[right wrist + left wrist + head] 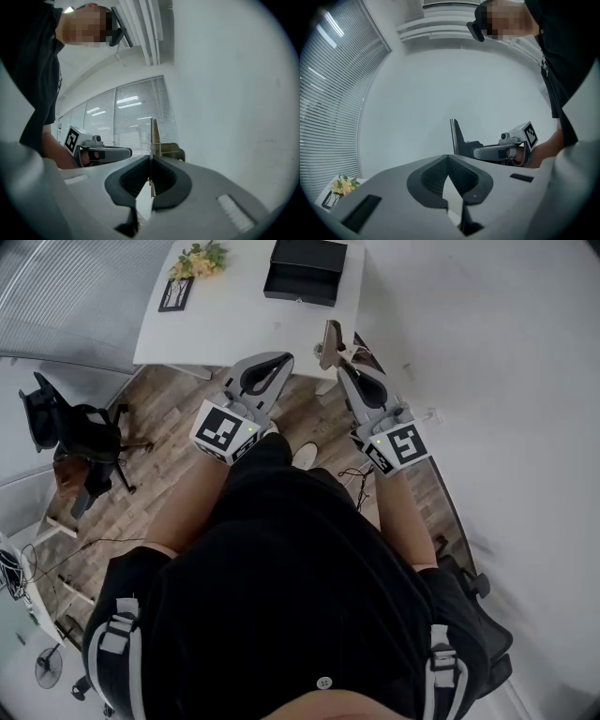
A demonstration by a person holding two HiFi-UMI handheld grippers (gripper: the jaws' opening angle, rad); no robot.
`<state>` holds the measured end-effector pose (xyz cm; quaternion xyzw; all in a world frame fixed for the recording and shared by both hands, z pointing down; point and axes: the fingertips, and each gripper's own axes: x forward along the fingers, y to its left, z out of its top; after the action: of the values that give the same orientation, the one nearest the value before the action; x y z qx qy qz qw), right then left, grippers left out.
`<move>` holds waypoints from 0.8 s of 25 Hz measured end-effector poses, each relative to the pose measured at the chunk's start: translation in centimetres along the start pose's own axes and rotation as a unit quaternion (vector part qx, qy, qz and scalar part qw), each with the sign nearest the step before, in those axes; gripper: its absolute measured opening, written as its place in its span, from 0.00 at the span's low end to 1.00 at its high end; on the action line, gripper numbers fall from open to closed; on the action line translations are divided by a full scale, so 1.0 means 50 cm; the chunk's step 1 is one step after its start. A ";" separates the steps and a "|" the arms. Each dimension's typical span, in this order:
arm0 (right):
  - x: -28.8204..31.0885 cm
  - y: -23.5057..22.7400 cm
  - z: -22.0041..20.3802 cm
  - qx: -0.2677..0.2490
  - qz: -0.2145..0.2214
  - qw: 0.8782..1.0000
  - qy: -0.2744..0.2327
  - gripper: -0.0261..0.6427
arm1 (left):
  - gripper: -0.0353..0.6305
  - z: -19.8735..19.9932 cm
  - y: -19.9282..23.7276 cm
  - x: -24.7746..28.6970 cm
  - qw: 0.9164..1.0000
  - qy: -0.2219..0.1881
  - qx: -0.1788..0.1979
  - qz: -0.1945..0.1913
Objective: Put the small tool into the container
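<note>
The small tool [330,341], a thin metal blade with a brass-coloured block, sticks up out of my right gripper [343,367], which is shut on it. In the right gripper view the blade [151,136] stands upright between the closed pads of the right gripper [150,158]. My left gripper [279,358] is held beside it at the same height, shut and empty; its tips meet in the left gripper view [448,156]. The container [305,271], a black open box, sits on the white table [234,324] ahead of both grippers. Both grippers are held in the air over the wooden floor.
A bunch of yellow flowers [198,261] and a small picture frame [175,294] stand at the table's left end. A black office chair [80,432] is on the floor to the left. A white wall [506,381] runs along the right. A fan [47,667] stands behind at lower left.
</note>
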<state>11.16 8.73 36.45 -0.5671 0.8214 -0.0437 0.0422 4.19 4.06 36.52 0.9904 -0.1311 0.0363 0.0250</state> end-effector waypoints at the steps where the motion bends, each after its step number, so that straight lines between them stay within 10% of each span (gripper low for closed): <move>1: 0.008 -0.009 -0.002 -0.001 0.002 1.000 0.001 0.06 | 0.06 -0.002 0.009 0.007 1.000 0.000 -0.001 0.002; 20: 0.234 -0.187 -0.006 -0.022 0.003 0.999 0.049 0.06 | 0.06 -0.003 0.243 0.156 1.000 -0.006 -0.010 -0.007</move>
<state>15.69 -5.50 37.66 -0.5625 0.8250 -0.0531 -0.0111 8.52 -9.64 37.75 0.9912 -0.1246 0.0290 0.0348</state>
